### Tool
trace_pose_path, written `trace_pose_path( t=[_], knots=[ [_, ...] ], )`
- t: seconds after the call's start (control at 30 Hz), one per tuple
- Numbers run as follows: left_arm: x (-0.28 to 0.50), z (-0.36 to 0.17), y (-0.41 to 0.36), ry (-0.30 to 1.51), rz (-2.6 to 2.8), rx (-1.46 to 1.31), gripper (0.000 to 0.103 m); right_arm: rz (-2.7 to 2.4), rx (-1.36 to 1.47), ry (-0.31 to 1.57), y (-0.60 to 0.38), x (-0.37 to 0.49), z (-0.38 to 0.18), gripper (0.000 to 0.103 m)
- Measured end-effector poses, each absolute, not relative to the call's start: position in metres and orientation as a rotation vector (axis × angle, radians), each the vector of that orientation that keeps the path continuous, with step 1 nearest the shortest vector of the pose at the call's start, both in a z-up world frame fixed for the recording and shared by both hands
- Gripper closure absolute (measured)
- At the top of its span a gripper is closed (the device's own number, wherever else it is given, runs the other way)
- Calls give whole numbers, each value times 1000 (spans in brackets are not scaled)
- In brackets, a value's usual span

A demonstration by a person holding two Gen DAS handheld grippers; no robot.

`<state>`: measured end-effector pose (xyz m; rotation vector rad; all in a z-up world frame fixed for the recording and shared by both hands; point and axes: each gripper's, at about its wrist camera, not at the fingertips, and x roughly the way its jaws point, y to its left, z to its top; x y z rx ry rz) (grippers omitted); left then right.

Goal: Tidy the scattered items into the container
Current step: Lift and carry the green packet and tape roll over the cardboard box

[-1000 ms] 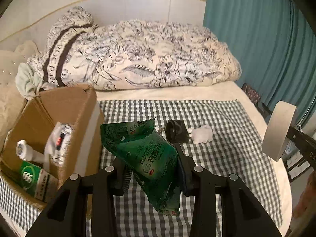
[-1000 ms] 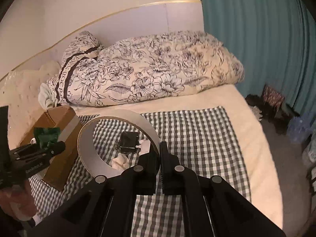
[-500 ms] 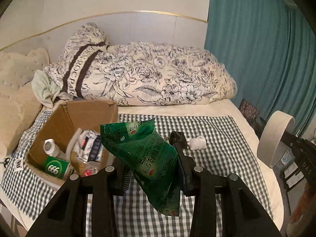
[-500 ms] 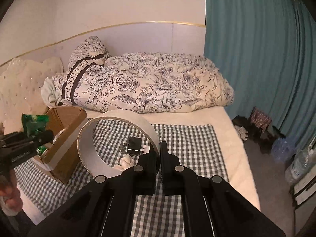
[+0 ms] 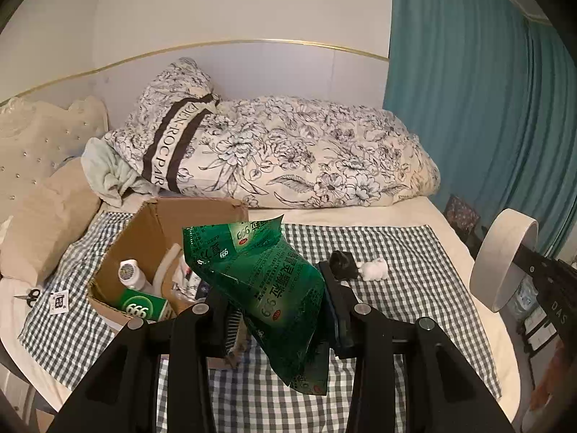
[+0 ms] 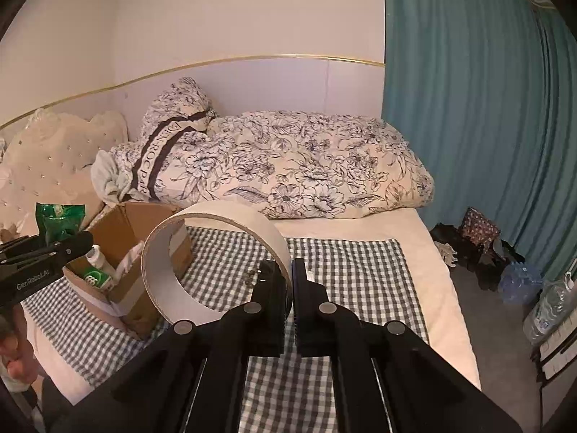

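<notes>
Two handheld grippers hang over a bed spread with a checked cloth (image 5: 396, 252). The left gripper (image 5: 279, 310) is clamped on a crumpled green packet (image 5: 267, 278), which stands up between its jaws and droops below them, clear of the cloth. The right gripper (image 6: 291, 274) is pinched tight on the wall of a wide white tape ring (image 6: 216, 263), the ring standing on edge to the left of its fingers; in the left wrist view the same ring (image 5: 505, 256) shows at the far right.

An open cardboard box (image 5: 158, 223) sits on the left part of the cloth, just beyond and left of the green packet. Inside it lie a white bottle (image 5: 130, 274), a green carton (image 5: 144, 308) and some pale wrappers too jumbled to make out. In the right wrist view the box (image 6: 137, 223) lies behind and left of the ring.

On the cloth, right of the packet, a small black object (image 5: 344, 265) and a small white object (image 5: 375, 269) rest side by side, touching or nearly so. Scissors (image 5: 30, 296) and a small printed tag (image 5: 59, 301) lie at the cloth's left edge.

A floral duvet (image 5: 288, 158) is rolled along the wall behind the box, beside a teal curtain (image 5: 468, 108). A person's hand (image 6: 14, 353) grips the left tool at the frame's lower left.
</notes>
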<state>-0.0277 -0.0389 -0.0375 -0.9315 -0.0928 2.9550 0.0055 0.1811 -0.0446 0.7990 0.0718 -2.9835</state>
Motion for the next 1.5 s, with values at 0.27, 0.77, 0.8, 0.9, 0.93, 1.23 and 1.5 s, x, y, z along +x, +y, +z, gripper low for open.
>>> trace_pose_path(
  t=[0.27,0.77,0.8,0.9,0.93,1.23,1.5],
  knots=[
    [-26,-32,-55,-94,2976,-921,64,-2980,768,75,164,2,-35,100],
    [-38,-30,-106,-81,3052,-937,64,-2893,750,103,106,-27,-34,100],
    [-39,-30,-110,-84,3056,-941,64,-2886,749,104,101,-29,-34,100],
    [-44,-33,-122,-92,3069,-955,64,-2864,749,115,87,-36,-35,100],
    [-46,-34,-127,-94,3075,-960,64,-2853,753,123,81,-40,-36,100],
    [-67,-42,-168,-99,3111,-1009,64,-2776,763,153,34,-70,-44,100],
    [-90,-59,-193,-99,3119,-1078,64,-2718,789,172,1,-99,-58,100]
  ],
)
